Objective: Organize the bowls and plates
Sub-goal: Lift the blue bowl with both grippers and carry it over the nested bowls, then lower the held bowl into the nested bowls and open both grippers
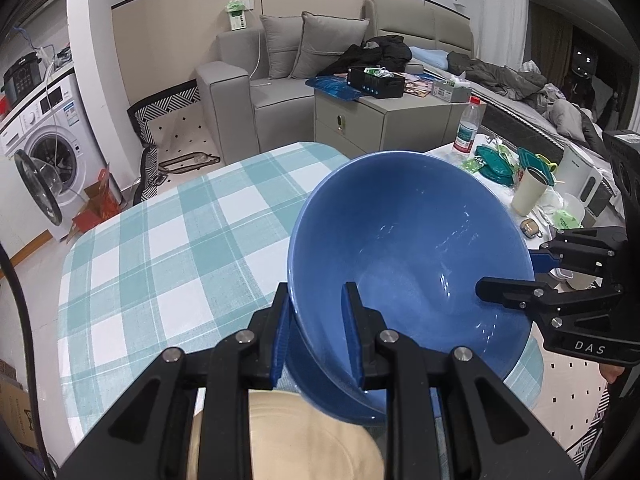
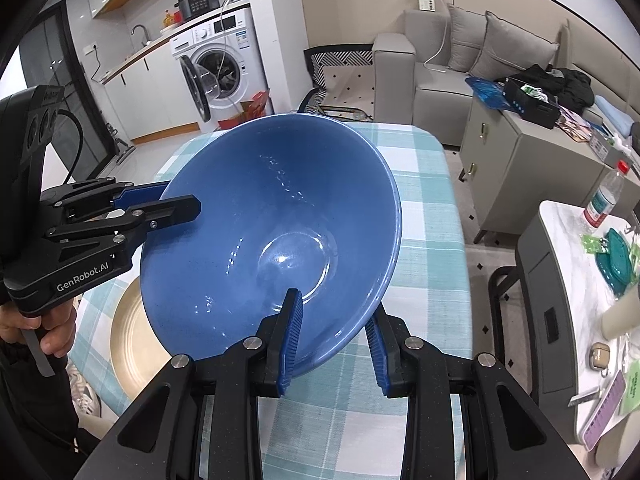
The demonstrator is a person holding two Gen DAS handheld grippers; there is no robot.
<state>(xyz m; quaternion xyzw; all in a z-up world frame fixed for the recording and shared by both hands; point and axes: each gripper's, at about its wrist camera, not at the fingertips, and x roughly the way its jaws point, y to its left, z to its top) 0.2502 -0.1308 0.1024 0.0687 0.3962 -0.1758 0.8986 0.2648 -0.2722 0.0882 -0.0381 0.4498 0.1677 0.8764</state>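
We see the worktop point(image 1: 160, 240), under a teal-and-white checked cloth, filling the centre and lower left of the left wrist view. Above it we carry the blue bowl point(image 1: 408, 264), tilted, its hollow facing both cameras; it sits right of centre in the left wrist view and at the centre of the right wrist view. A cream plate point(image 1: 304, 440) lies flat on the cloth at the bottom edge of the left wrist view, partly beneath the bowl.

Our left gripper point(image 1: 318, 334) is at the bottom of its own view, jaws clenched on the bowl's rim, one blue pad inside the bowl and the other against its outer wall. Our right gripper point(image 2: 334, 342) is at the bottom of its view, jaws likewise grasping the rim at another spot, one pad inside, one outside. Each gripper reaches in from the side of the other's view.

A clear bottle point(image 1: 467, 126) with a red cap stands on a side table at upper right of the left wrist view.
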